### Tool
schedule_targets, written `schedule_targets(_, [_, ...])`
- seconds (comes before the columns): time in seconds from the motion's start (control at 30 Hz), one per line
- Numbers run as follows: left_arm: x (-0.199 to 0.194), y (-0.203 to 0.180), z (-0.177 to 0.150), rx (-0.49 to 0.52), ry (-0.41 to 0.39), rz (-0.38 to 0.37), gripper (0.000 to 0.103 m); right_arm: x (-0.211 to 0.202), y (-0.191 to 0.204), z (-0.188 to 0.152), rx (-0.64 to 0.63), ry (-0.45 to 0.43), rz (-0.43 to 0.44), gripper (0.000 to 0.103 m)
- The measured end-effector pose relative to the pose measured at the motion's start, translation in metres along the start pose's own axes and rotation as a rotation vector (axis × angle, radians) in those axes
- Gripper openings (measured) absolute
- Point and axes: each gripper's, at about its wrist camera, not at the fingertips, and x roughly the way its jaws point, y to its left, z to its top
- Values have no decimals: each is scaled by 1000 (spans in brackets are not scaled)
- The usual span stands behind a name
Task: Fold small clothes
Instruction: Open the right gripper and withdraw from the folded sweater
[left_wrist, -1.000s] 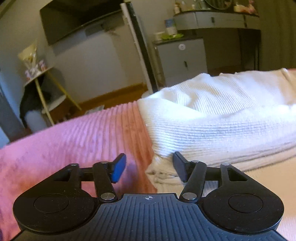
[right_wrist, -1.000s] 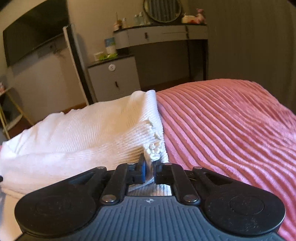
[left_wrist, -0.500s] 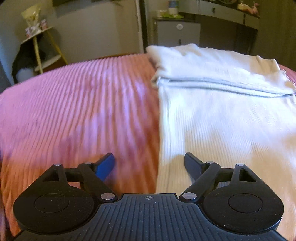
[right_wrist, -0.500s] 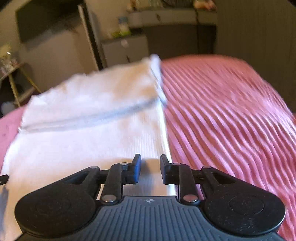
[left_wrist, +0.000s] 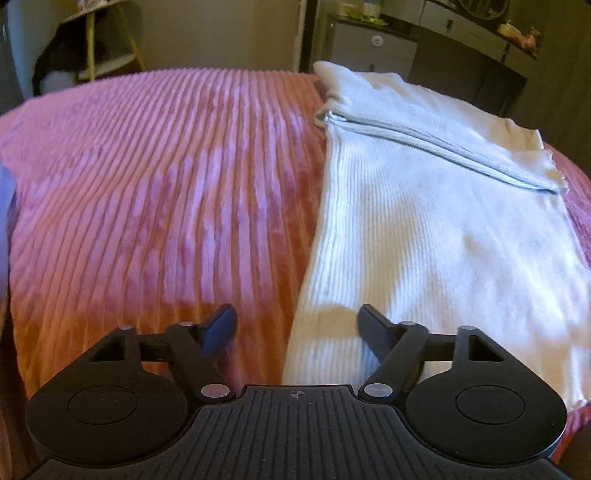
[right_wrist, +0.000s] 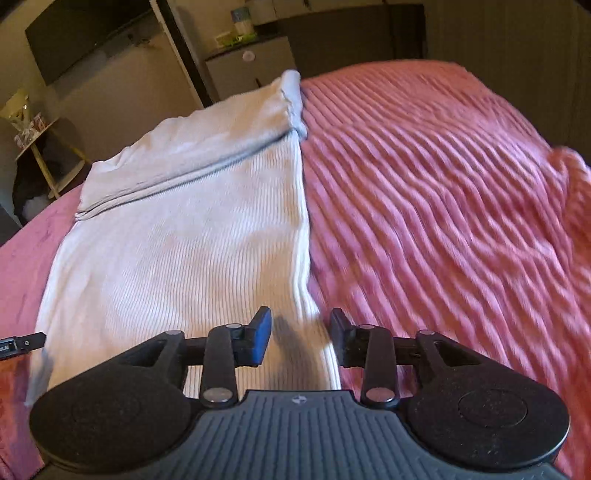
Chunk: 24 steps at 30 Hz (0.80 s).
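Left wrist view shows the white ribbed garment (left_wrist: 424, 229) lying flat on the pink bed cover (left_wrist: 147, 192), its far end already folded over. The left tool (left_wrist: 297, 326) straddles the near left edge, closing on nothing yet. The right tool (right_wrist: 300, 332) is opening, empty, over the right edge. Both should pinch matching near corners evenly.

Left gripper (left_wrist: 297, 325) closing, right gripper (right_wrist: 300, 334) opening, both empty, angled downward.
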Motion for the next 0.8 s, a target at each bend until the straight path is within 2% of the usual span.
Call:
schedule_targets(0.13, [-1, -4, -6, 12, 16, 14, 70, -5, -4, -10, -21, 36, 11, 44])
schedule_targets(0.3, [-1, -11, -9, 50, 22, 35, 68, -6, -1, -16, -43, 76, 30, 44])
schedule_targets(0.4, [-2, -12, -11, 55, 29, 36, 68, -2, -1, -13, -57, 88, 18, 38])
schedule_targets(0.57, [-2, -10, -10, 42, 34, 27, 68, -1, 0, -13, -65, 77, 5, 13])
schedule_targets(0.8, [-5, -7, -10, 27, 58, 5, 60, 1, -1, -11, -68, 105, 22, 13])
